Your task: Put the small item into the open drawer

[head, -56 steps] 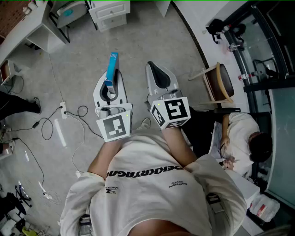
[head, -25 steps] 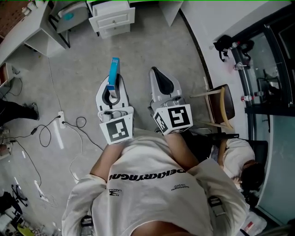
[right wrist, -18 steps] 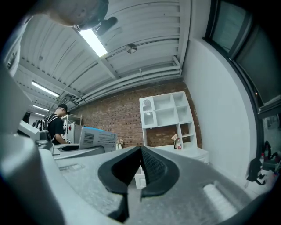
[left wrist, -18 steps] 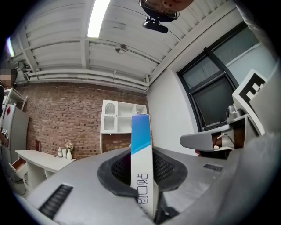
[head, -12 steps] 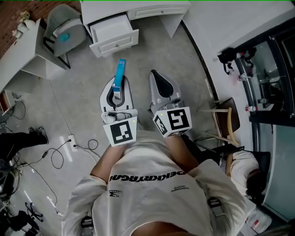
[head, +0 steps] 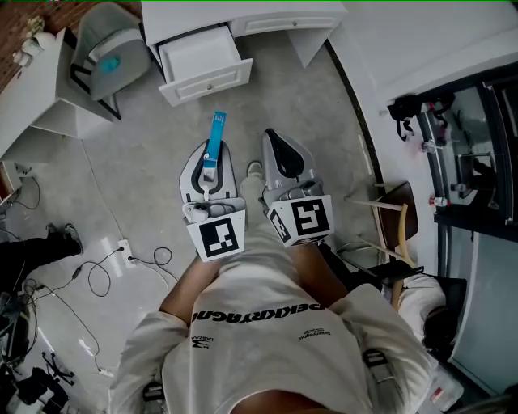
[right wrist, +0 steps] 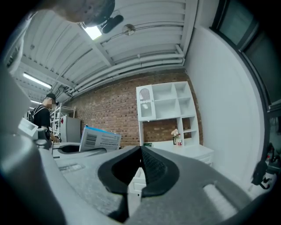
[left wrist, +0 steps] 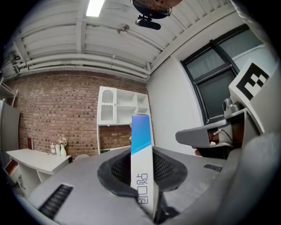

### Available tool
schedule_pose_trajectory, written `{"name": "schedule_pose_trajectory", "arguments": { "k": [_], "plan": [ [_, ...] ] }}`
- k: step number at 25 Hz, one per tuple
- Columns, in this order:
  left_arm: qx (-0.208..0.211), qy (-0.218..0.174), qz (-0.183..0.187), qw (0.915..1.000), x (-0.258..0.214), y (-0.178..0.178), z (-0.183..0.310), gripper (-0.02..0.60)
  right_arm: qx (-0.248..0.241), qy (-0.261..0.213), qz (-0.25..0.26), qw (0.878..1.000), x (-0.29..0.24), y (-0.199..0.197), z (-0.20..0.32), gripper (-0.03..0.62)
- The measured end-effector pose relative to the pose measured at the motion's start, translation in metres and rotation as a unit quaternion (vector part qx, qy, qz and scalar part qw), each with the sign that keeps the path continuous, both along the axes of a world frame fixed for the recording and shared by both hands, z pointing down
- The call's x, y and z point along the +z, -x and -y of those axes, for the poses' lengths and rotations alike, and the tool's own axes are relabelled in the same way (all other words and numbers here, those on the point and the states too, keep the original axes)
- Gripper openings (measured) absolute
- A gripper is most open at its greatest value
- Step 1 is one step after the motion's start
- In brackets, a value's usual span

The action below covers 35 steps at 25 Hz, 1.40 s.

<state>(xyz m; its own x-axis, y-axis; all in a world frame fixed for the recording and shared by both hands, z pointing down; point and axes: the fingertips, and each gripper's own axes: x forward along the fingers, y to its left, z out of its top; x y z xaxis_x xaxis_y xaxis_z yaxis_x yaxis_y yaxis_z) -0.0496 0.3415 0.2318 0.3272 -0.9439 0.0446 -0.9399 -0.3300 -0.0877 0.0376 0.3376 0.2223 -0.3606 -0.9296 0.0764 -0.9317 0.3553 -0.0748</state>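
Still held: small blue-and-white box (head: 215,133), clamped edge-on between the jaws of the left gripper (head: 212,155). Its blue end stuck out past the jaw tips, the same hold as in the earlier head views.
Changed: open drawer (head: 198,55) had come from the top edge of the head view into full sight. It lay ahead of the left gripper's tips and a little to their left. The person had evidently walked toward the white desk (head: 243,14).
Gap: box end and drawer front were still apart, with floor (head: 137,154) under the jaws. Nothing was over the drawer yet.
Other tool: right gripper (head: 279,152) had its jaws together with nothing between them, carried just to the right of the left gripper. Unchanged.
Drawer inside: looked white and bare from above; no item could be made out.
Reading: the carry seemed nearly over, the placing not begun.
Next, judged: the left gripper would need to reach forward until the box hung above the drawer's opening, dip, then let go.
Risk, judged: the box is long and gripped toward its near end, so it could catch or tip on the drawer front if released early.
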Motion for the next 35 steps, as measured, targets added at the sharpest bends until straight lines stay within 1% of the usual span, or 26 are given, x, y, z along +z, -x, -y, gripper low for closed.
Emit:
{"name": "schedule_pose_trajectory", "arguments": {
  "k": [4, 8, 13, 17, 19, 24, 29, 32, 35],
  "plan": [
    [-0.011, 0.011, 0.006, 0.9999, 0.015, 0.004, 0.029, 0.063, -0.005, 0.009, 0.008, 1.000, 0.014, 0.000, 0.030, -0.003],
    [-0.022, 0.000, 0.015, 0.9996, 0.017, -0.001, 0.074, 0.063, -0.013, 0.002, 0.014, 1.000, 0.017, -0.006, 0.076, -0.003],
    [-0.035, -0.003, 0.014, 0.9993, 0.022, -0.016, 0.149, 0.063, -0.029, -0.002, 0.020, 0.999, 0.021, -0.017, 0.156, -0.003],
    [-0.047, 0.011, 0.017, 0.9987, 0.022, -0.028, 0.217, 0.063, -0.042, 0.003, 0.028, 0.999, 0.018, -0.030, 0.226, -0.003],
    [-0.056, 0.011, 0.016, 0.9983, 0.019, -0.032, 0.249, 0.063, -0.046, 0.006, 0.034, 0.998, 0.016, -0.035, 0.259, -0.003],
    [-0.075, 0.024, 0.019, 0.9968, 0.019, -0.042, 0.310, 0.063, -0.065, 0.012, 0.041, 0.997, 0.014, -0.044, 0.326, -0.003],
    [-0.092, 0.039, 0.022, 0.9948, 0.025, -0.055, 0.356, 0.063, -0.081, 0.019, 0.050, 0.995, 0.018, -0.058, 0.374, -0.003],
    [-0.104, 0.050, 0.023, 0.9931, 0.034, -0.056, 0.378, 0.063, -0.090, 0.030, 0.055, 0.994, 0.028, -0.059, 0.393, -0.003],
    [-0.113, 0.056, 0.018, 0.9919, 0.044, -0.055, 0.395, 0.063, -0.096, 0.041, 0.060, 0.993, 0.036, -0.058, 0.409, -0.003]
  ]
}}
